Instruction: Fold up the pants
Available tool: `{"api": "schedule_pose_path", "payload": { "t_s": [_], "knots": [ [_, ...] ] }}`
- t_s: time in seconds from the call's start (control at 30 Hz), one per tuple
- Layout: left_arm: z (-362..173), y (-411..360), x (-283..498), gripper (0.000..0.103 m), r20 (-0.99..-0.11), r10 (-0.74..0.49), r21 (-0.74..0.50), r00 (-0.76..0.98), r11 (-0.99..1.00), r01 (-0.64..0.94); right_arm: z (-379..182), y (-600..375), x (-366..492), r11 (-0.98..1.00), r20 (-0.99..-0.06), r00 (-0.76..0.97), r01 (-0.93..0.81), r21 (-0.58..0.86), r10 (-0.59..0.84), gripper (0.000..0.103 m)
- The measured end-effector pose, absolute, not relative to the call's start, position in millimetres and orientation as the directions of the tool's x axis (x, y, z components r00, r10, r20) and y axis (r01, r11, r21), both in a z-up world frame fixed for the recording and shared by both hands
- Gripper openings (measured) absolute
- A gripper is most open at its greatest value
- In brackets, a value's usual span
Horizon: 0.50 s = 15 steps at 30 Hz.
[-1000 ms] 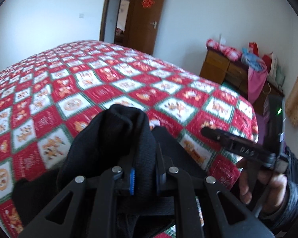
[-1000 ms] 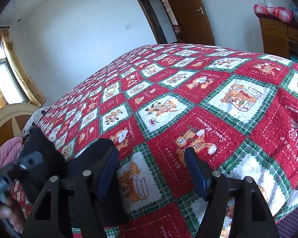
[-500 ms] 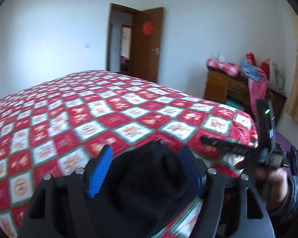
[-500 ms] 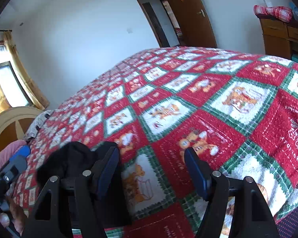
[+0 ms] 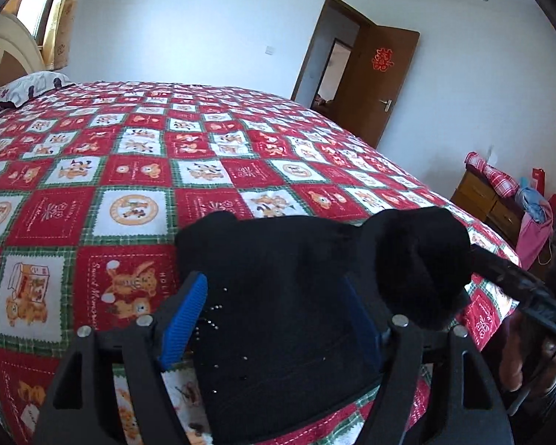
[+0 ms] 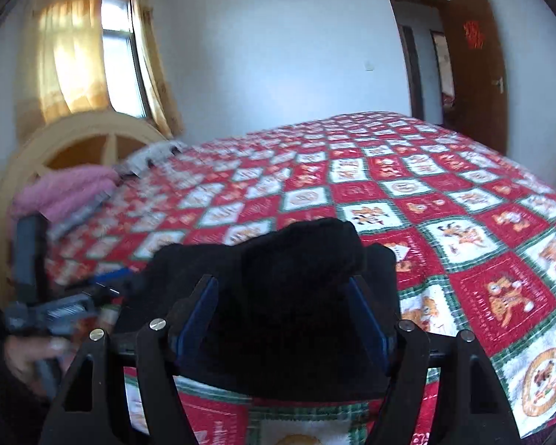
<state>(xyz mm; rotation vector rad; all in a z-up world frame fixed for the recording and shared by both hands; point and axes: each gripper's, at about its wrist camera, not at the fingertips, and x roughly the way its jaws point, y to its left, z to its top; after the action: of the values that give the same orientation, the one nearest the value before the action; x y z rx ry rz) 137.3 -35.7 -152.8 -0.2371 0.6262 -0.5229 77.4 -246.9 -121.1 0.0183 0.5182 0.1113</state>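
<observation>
The black pants (image 5: 293, 296) lie folded in a compact bundle on the red patterned quilt (image 5: 129, 170) near the bed's front edge. My left gripper (image 5: 274, 315) is open, its blue-padded fingers (image 5: 183, 319) spread on either side of the bundle. The right gripper shows at the right of the left wrist view (image 5: 515, 282), beside a raised lump of the pants. In the right wrist view the pants (image 6: 278, 278) sit between the open fingers of my right gripper (image 6: 281, 319), and the left gripper (image 6: 55, 307) is at the left.
A headboard (image 6: 74, 141), pink bedding (image 6: 63, 193) and a pillow (image 5: 29, 85) are at the bed's head. A window with yellow curtains (image 6: 78, 55) is behind. An open brown door (image 5: 374, 85) and a wooden dresser (image 5: 489, 196) with clothes stand to the right.
My left gripper let go of the pants and opened. Both grippers swung round to face the folded bundle, which now lies on the quilt between each gripper's fingers.
</observation>
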Motion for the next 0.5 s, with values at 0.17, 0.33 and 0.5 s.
{"api": "schedule_pose_path", "payload": {
  "t_s": [0.17, 0.33, 0.5],
  "knots": [
    [-157.8, -38.7, 134.4, 0.076, -0.499, -0.54, -0.349, 0.678, 0.841, 0.413, -140.3, -249.4, 92.4, 0.997, -0.589, 0.808, -0.072, -0.033, 0.039, 0.045],
    [-164.1, -37.1, 137.4, 0.079, -0.512, -0.54, -0.357, 0.668, 0.841, 0.406, -142.3, -282.3, 95.1, 0.998, -0.652, 0.756, -0.034, 0.047, 0.056, 0.019],
    [-178.5, -42.7, 138.8, 0.083, -0.549, -0.521, -0.327, 0.653, 0.854, 0.405, -159.2, -318.9, 100.7, 0.983, -0.744, 0.652, -0.004, 0.185, 0.143, 0.02]
  ]
}}
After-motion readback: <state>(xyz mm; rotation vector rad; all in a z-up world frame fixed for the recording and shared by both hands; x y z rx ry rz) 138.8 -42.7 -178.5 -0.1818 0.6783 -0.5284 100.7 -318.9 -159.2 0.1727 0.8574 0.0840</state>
